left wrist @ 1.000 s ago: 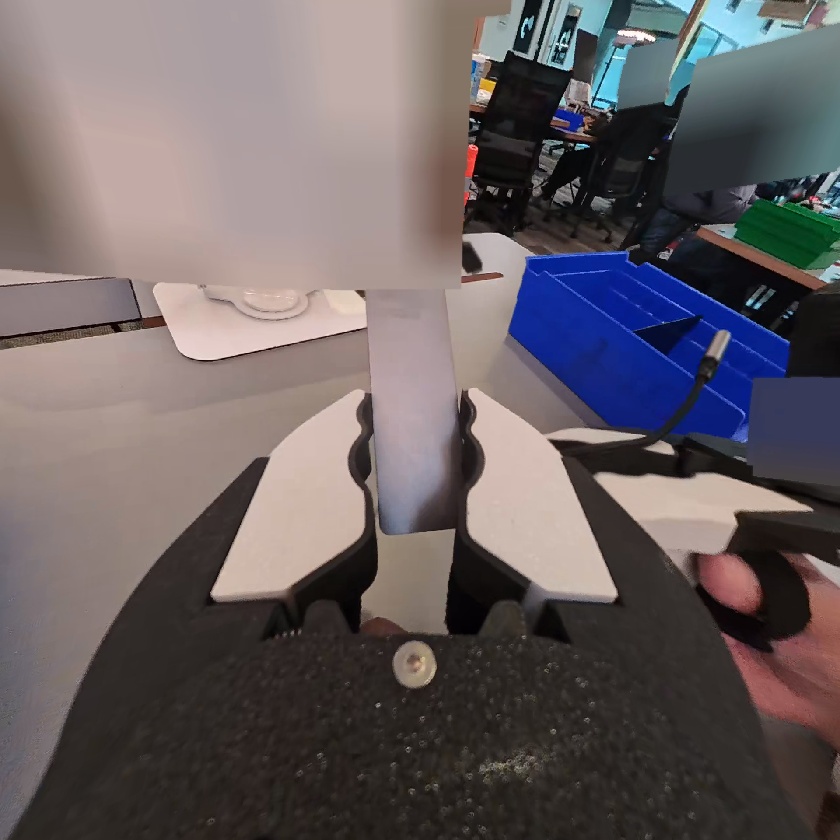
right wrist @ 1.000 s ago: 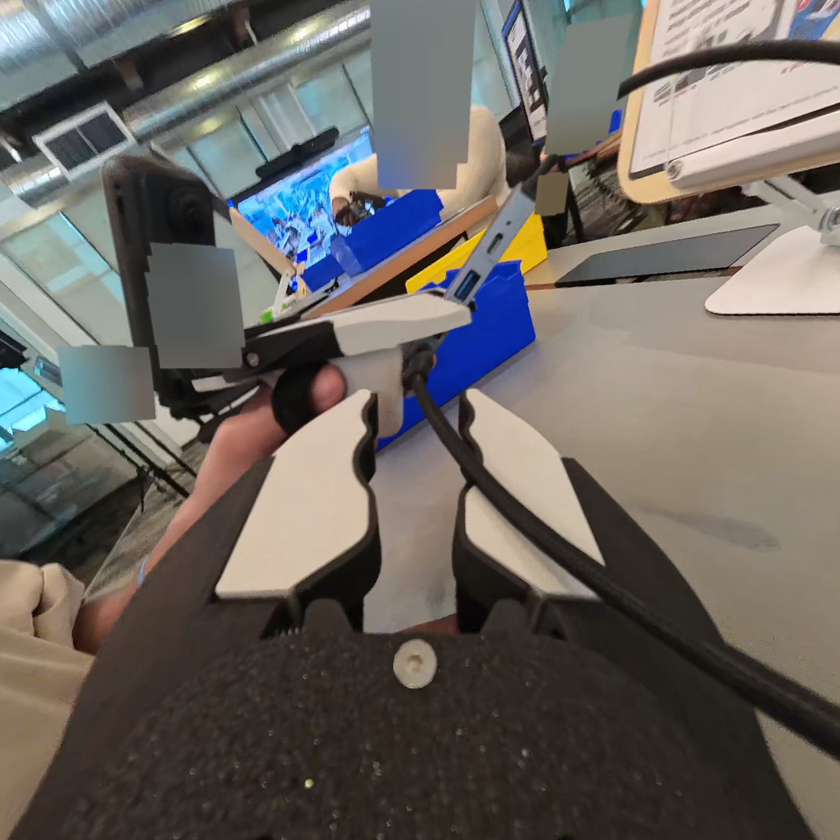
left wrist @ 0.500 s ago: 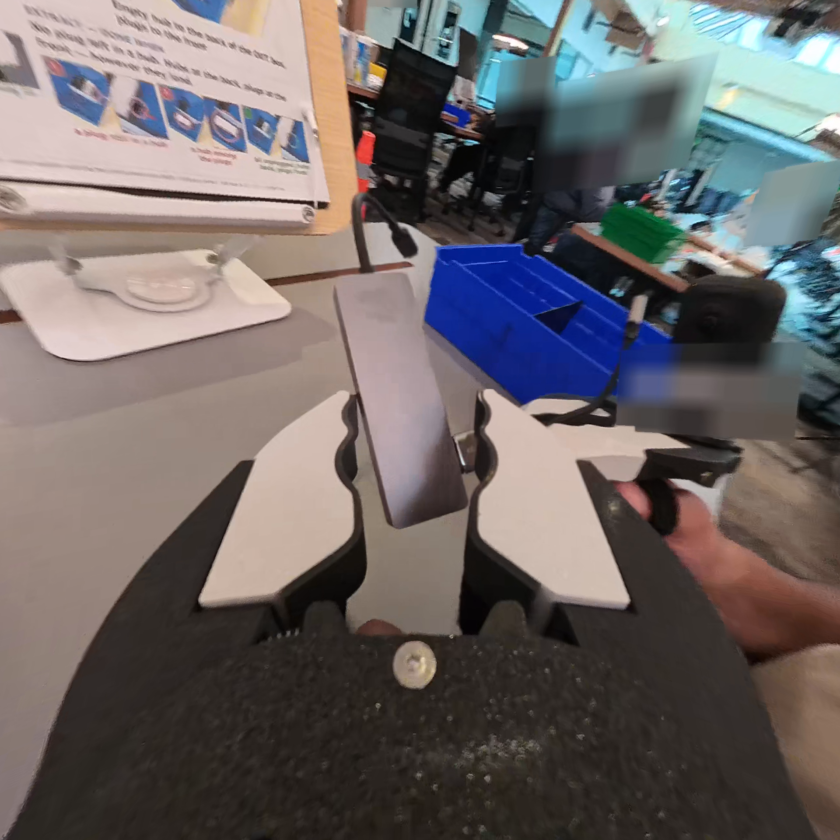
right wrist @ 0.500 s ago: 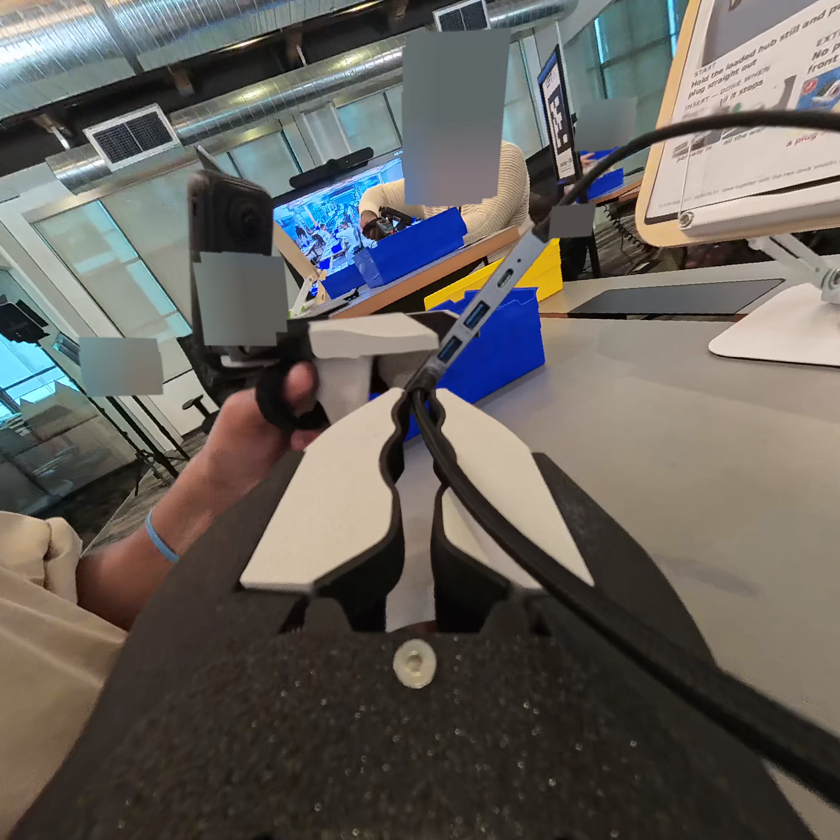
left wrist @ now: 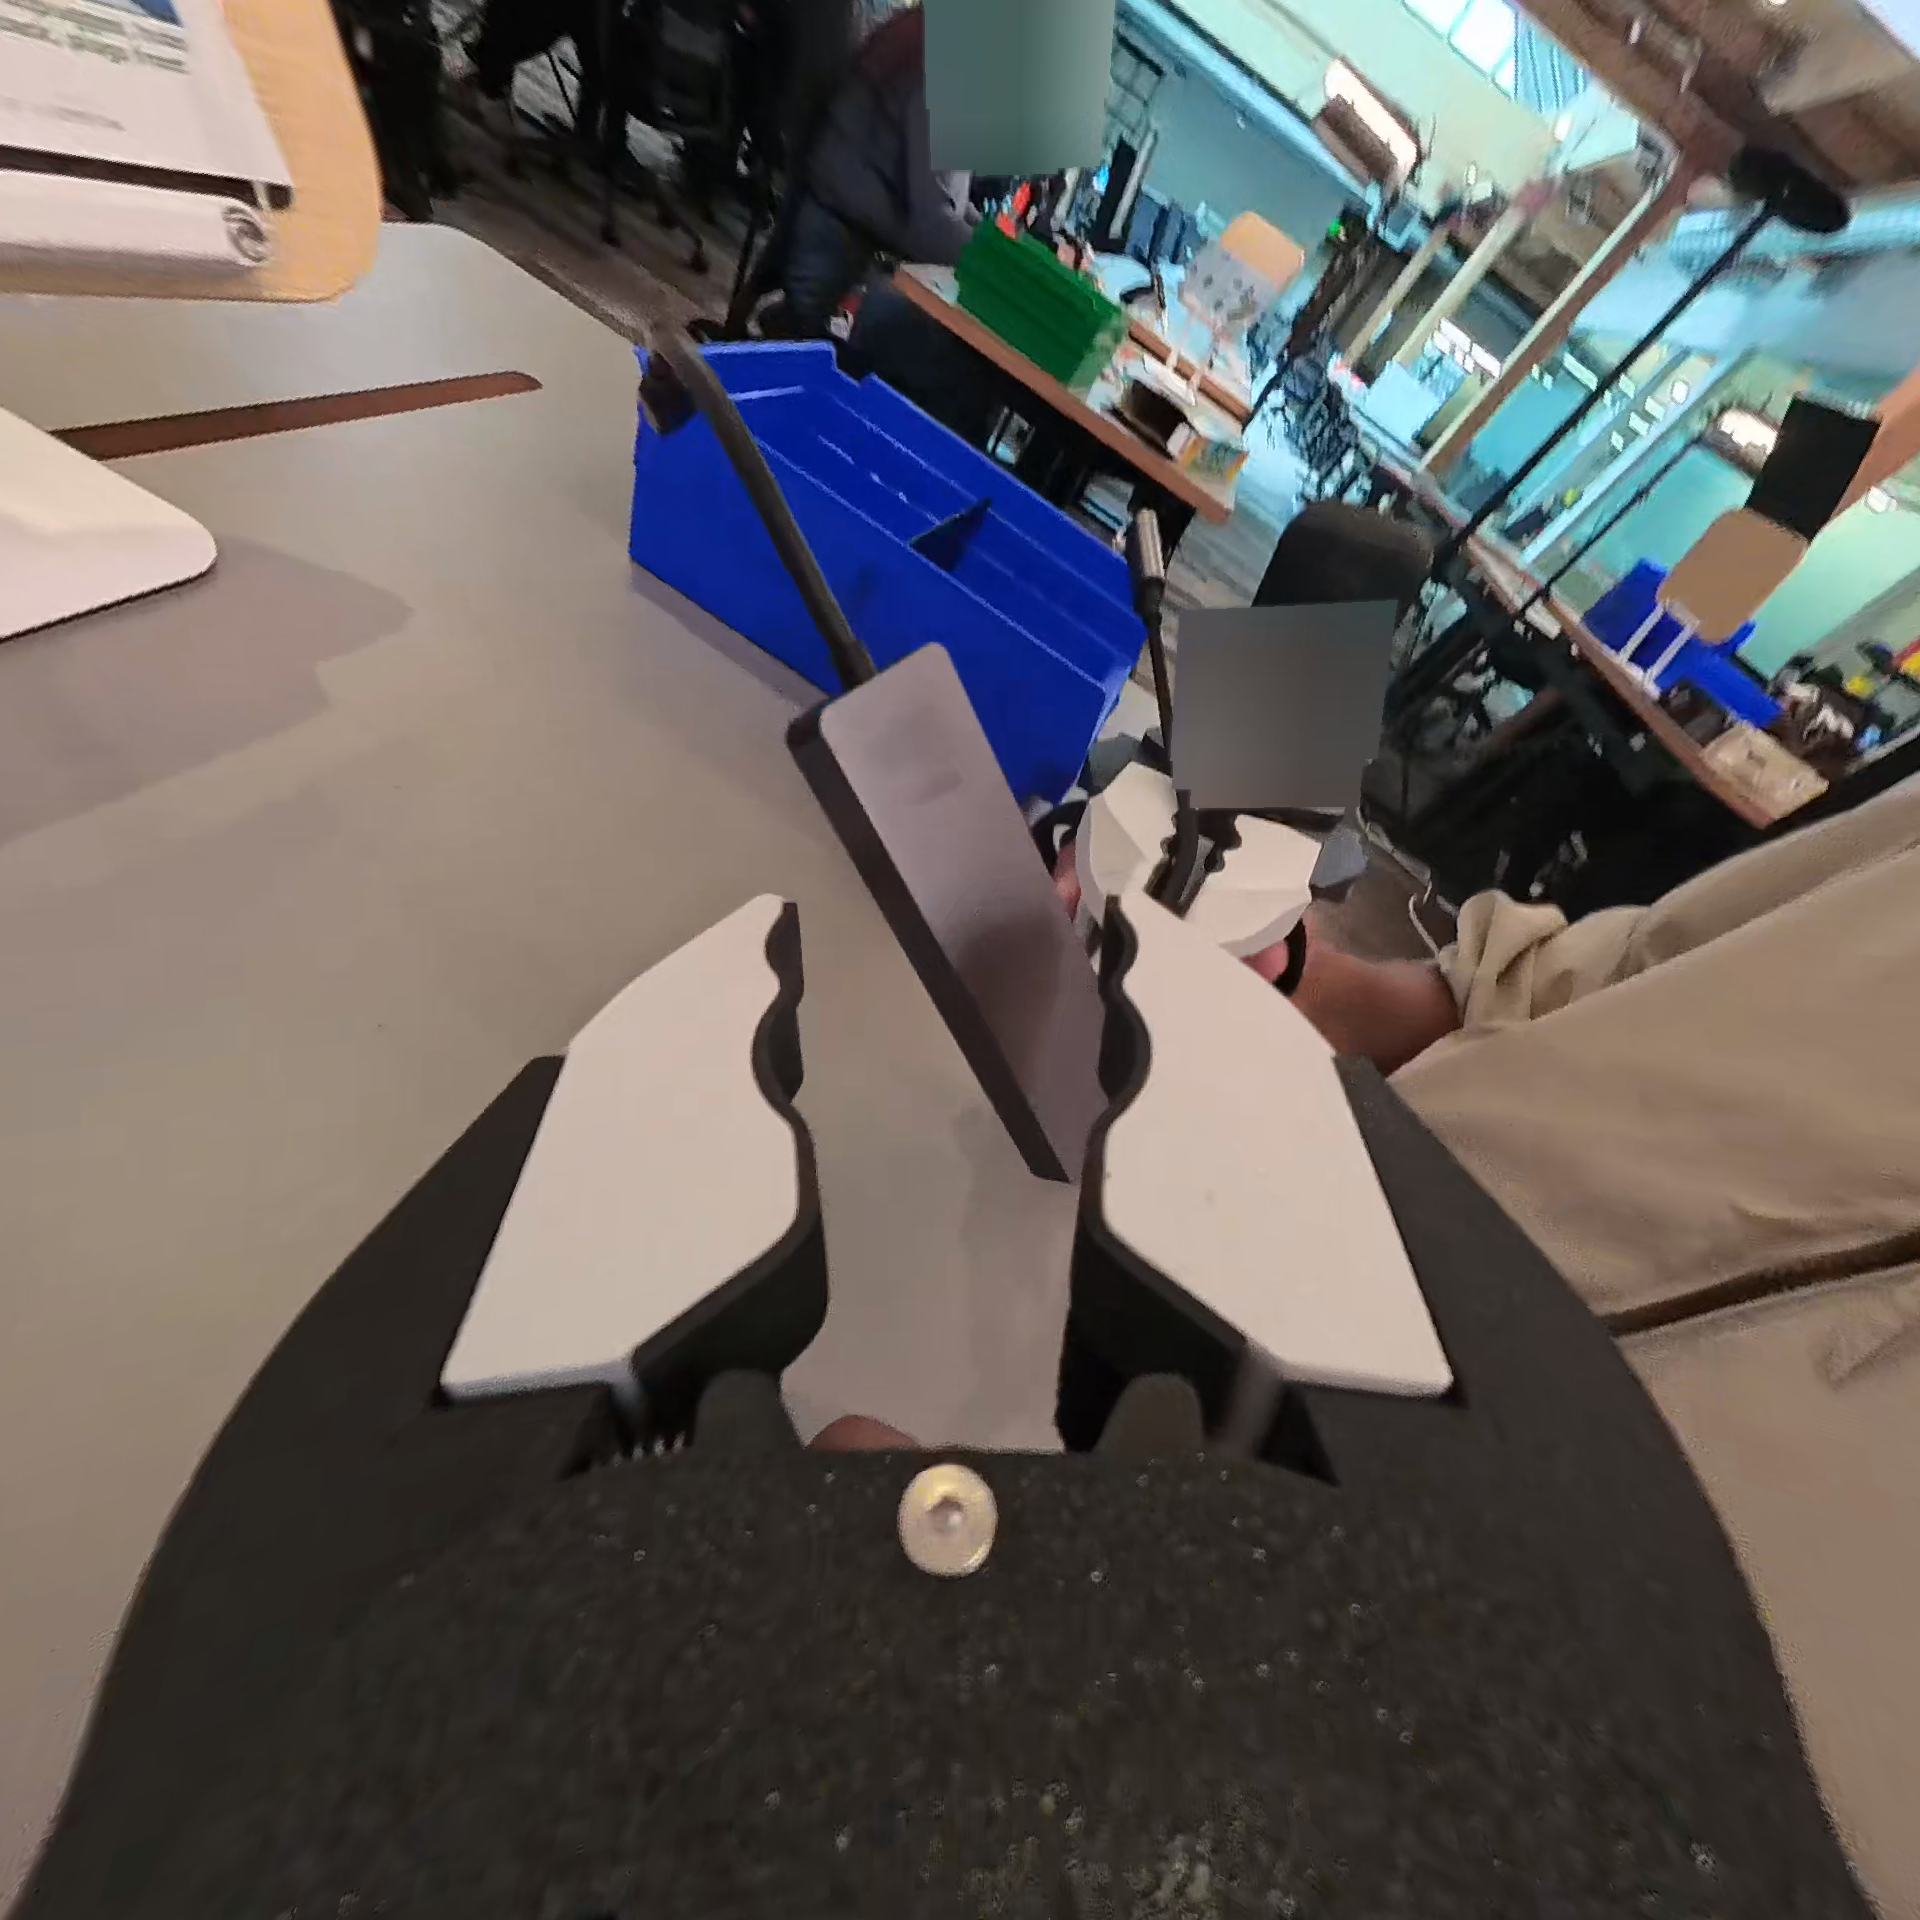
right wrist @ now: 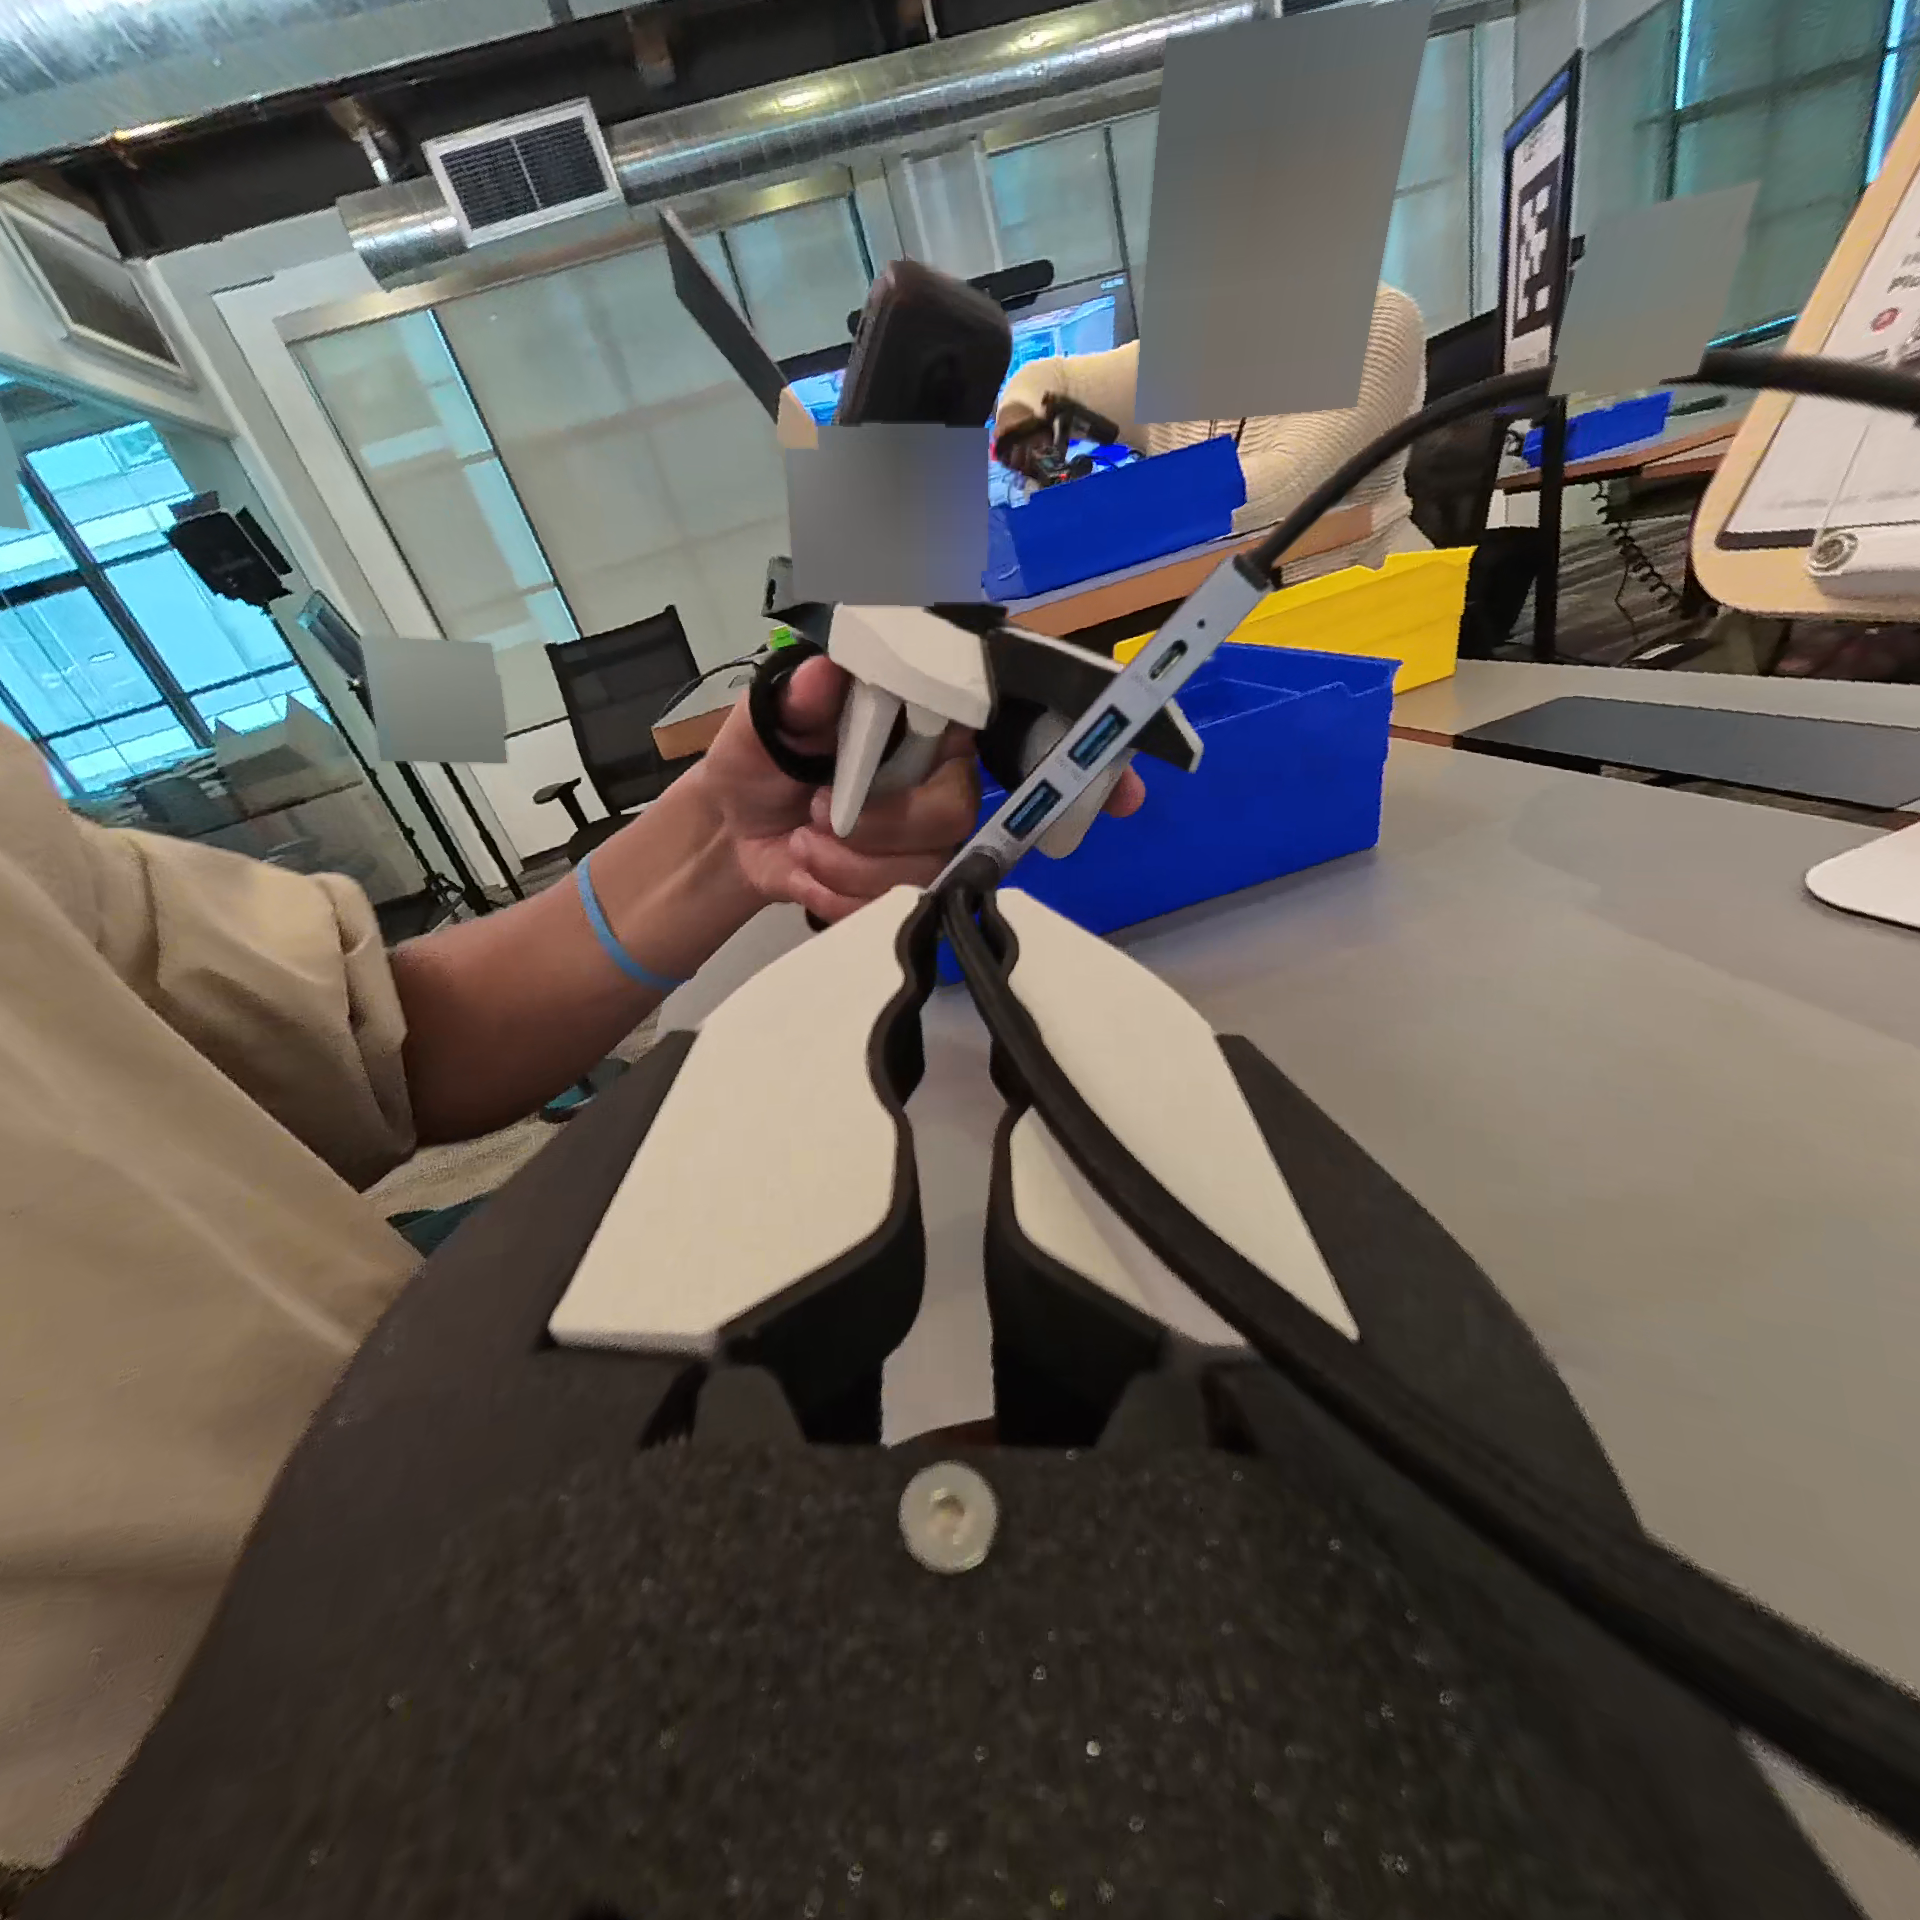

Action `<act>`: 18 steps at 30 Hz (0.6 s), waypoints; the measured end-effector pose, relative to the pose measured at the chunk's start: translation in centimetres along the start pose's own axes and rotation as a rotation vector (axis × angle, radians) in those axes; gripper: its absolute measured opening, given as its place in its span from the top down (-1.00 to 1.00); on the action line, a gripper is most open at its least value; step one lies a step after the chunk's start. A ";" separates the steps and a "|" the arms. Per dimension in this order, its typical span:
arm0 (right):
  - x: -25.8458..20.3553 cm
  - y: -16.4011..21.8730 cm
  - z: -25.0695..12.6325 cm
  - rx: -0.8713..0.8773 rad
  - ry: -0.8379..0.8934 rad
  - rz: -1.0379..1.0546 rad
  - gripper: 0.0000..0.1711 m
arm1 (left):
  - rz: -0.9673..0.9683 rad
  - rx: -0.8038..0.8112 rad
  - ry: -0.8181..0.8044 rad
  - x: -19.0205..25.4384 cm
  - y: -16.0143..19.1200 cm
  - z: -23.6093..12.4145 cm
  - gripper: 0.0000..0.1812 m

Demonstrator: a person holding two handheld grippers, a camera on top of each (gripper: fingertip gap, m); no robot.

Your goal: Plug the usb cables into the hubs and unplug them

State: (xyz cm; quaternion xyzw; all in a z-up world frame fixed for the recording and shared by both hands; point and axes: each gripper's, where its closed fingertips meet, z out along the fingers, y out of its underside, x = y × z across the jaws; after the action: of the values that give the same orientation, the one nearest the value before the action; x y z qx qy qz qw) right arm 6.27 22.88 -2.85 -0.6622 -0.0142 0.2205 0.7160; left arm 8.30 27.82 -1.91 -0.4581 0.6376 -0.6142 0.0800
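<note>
A slim grey USB hub (left wrist: 966, 904) stands tilted between the fingers of my left gripper (left wrist: 945, 914), which is open; the hub only leans on the right finger (left wrist: 1226, 1143). My right gripper (right wrist: 961, 909) is shut on the black USB cable (right wrist: 1143, 1174) at its plug, and the plug meets the near end of the hub (right wrist: 1101, 738). In the right wrist view the left gripper (right wrist: 1039, 707) sits loosely around the hub's middle. The hub's own black lead (right wrist: 1403, 447) arcs off its far end. The right gripper (left wrist: 1184, 873) shows behind the hub in the left wrist view.
A blue divided bin (left wrist: 727, 520) stands on the grey table (left wrist: 312, 935) just beyond the grippers; it also shows in the right wrist view (right wrist: 1247, 810). A white stand base (left wrist: 62, 540) with an instruction board is at the left. A yellow bin (right wrist: 1371, 603) lies farther back. About 6 centimeters separates my left fingertips from my right. My left tips are roughly 35 centimeters from the white stand base (left wrist: 62, 540).
My left gripper has opened off the hub, which tipped over against its right finger. My right gripper closed on the cable at the hub's end. Both views swung to the right.
</note>
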 end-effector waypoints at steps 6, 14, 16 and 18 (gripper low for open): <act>-1.9 -0.4 -0.2 0.037 -0.129 -0.028 0.91 | -0.041 -0.010 0.179 2.4 0.0 0.9 0.53; -0.9 0.5 -0.1 -0.033 -0.136 -0.050 0.91 | -0.103 -0.004 0.293 3.4 -0.4 0.4 0.87; -0.3 1.1 0.0 -0.070 -0.117 -0.027 0.90 | -0.089 -0.017 0.262 2.9 -0.2 0.5 0.88; 0.3 1.9 0.0 -0.120 -0.095 -0.003 0.84 | -0.061 -0.033 0.244 2.6 0.1 0.4 0.88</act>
State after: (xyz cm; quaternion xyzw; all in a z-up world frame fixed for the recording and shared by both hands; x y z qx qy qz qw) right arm 5.93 23.06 -4.74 -0.6928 -0.0624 0.2496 0.6737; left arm 6.98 25.73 -0.90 -0.4005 0.6383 -0.6570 -0.0245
